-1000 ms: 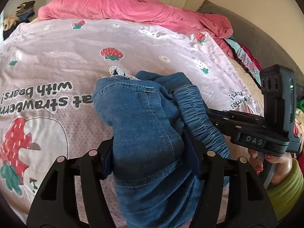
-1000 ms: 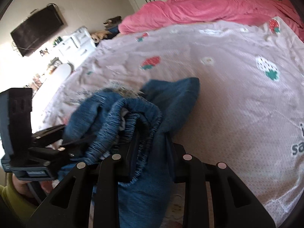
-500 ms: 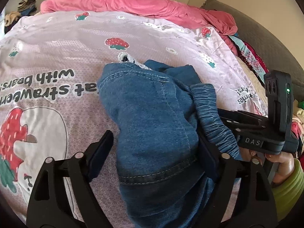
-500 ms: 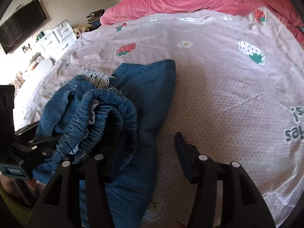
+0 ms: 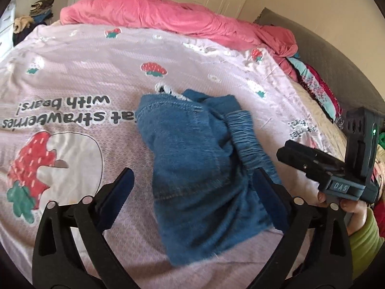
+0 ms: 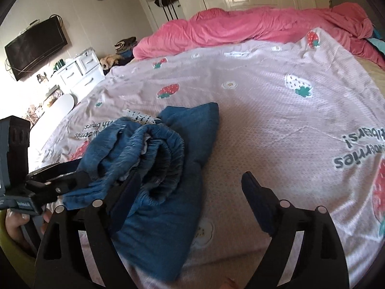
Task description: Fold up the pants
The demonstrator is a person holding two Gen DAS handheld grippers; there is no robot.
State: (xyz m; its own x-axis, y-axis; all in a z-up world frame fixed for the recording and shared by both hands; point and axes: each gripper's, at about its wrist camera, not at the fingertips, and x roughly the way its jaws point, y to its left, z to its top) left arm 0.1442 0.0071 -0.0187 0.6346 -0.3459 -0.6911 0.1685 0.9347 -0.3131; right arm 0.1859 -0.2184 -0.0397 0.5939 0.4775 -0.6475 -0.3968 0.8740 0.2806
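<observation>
The blue denim pants lie folded in a thick bundle on the pink strawberry bedspread, elastic waistband on the right side. My left gripper is open, its jaws wide on either side of the bundle, not gripping it. In the right wrist view the pants lie at the left with the rolled waistband facing me. My right gripper is open, its left finger against the bundle, its right finger over bare bedspread. The right gripper's body shows in the left wrist view.
A rumpled pink duvet lies along the far side of the bed. A grey headboard and colourful clothes are at the right. A white dresser and wall TV stand beyond the bed's left side.
Both grippers were shut on the pants a second ago; both have opened and let go. The bundle now rests on the bed and both grippers have drawn back a little.
</observation>
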